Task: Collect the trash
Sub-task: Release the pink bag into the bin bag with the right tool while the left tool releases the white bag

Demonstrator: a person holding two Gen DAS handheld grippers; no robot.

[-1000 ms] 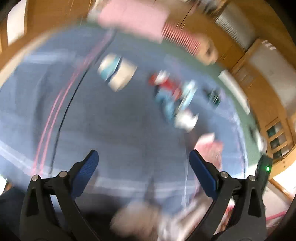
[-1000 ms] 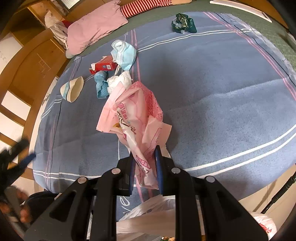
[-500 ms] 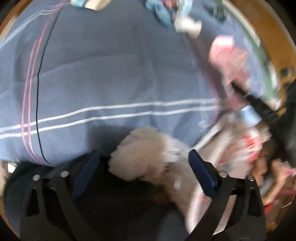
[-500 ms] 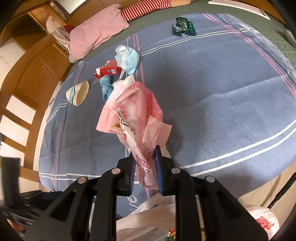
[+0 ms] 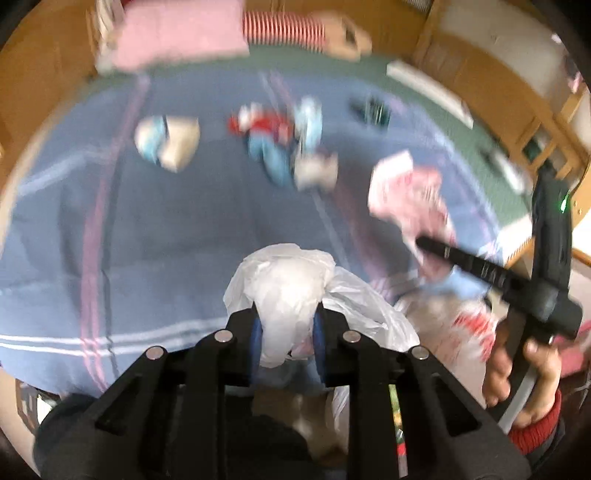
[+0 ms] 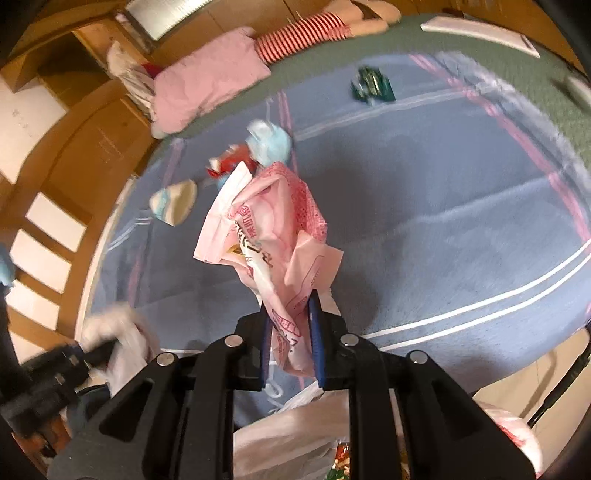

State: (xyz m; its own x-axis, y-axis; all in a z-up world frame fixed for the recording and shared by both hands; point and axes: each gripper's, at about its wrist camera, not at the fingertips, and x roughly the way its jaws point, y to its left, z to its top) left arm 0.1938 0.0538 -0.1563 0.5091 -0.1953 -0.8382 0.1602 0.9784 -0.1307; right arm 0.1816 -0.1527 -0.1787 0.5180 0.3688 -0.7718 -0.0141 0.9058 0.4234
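My left gripper (image 5: 286, 334) is shut on a bunched handle of the white plastic trash bag (image 5: 295, 291) at the near edge of the blue blanket (image 5: 166, 229). My right gripper (image 6: 290, 332) is shut on a crumpled pink wrapper (image 6: 266, 229) and holds it above the blanket; it also shows in the left wrist view (image 5: 410, 195). The bag's mouth (image 6: 295, 439) lies just below the right gripper. More trash lies farther up the blanket: a paper cup (image 5: 168, 142), a red box (image 5: 266, 127), light blue masks (image 5: 308, 122) and a green wrapper (image 6: 371, 86).
A pink pillow (image 6: 207, 81) and a striped doll (image 6: 306, 31) lie at the bed's head. Wooden bed frame (image 6: 70, 162) borders the left side. A white flat box (image 6: 480, 31) lies at the far right on the green sheet.
My left gripper has closed on the white bag's handle and lifted it at the bed's edge. My right gripper still holds the pink wrapper, almost in the same place.
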